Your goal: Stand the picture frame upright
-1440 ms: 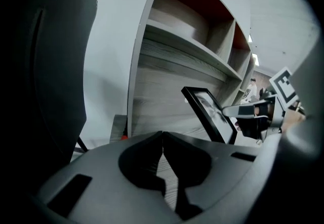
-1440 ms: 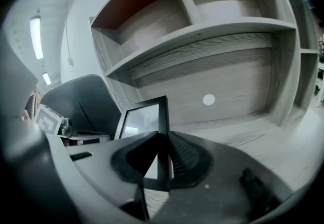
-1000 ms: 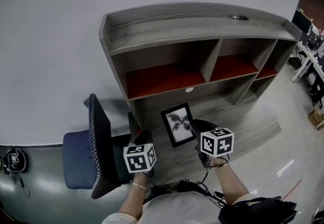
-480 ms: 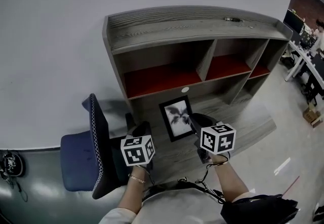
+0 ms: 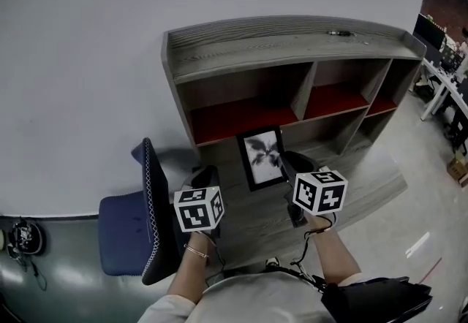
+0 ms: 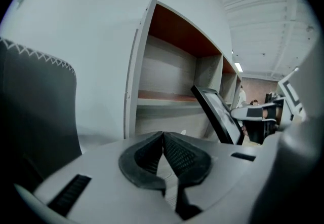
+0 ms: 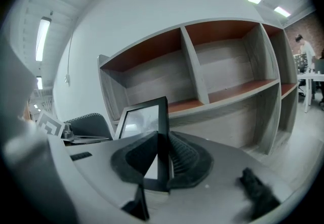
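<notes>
Right gripper view: right gripper (image 7: 161,162) clamped black rectangular picture frame (image 7: 143,116) by edge; frame leaned mid-picture before grey wooden shelf unit (image 7: 195,71). Left gripper (image 6: 163,153) was closed, empty. Likely needed: firm pinch, slow tilt, base seated before release.

The picture frame (image 5: 262,157) has a thin black border round a pale grey print with a dark leafy motif. It is raised over the bench (image 5: 365,179) and tilted, not flat, with its top leaning back toward the shelf unit (image 5: 292,44) at 12 o'clock. Its side edge at 3 o'clock is clamped between the jaws of the right tool (image 7: 161,154).
</notes>
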Available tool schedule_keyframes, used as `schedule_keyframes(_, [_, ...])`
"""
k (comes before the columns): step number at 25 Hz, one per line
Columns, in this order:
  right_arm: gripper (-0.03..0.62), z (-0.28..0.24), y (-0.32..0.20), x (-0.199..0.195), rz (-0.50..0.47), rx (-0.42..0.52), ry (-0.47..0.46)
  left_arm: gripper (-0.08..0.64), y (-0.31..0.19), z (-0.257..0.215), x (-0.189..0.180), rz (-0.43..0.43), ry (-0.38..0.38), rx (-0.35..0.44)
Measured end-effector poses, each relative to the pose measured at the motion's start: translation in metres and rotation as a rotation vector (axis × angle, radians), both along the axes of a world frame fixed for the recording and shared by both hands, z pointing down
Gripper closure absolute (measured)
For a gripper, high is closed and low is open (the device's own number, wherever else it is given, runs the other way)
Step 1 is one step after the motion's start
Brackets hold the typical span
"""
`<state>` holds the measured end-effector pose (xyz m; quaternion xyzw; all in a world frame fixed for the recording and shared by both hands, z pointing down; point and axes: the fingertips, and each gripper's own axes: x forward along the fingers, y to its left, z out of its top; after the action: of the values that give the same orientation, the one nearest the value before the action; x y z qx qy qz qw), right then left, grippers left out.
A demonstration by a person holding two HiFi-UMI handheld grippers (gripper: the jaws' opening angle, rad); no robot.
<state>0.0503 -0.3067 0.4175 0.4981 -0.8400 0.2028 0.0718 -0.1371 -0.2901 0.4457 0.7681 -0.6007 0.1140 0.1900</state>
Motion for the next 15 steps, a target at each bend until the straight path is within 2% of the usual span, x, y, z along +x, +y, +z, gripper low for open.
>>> schedule_keyframes(15, [0.512, -0.040, -0.024, -0.015, 0.014, 0.070, -0.035, 0.545, -0.006, -0.061, -0.019, -0.043, -0.006, 0.122])
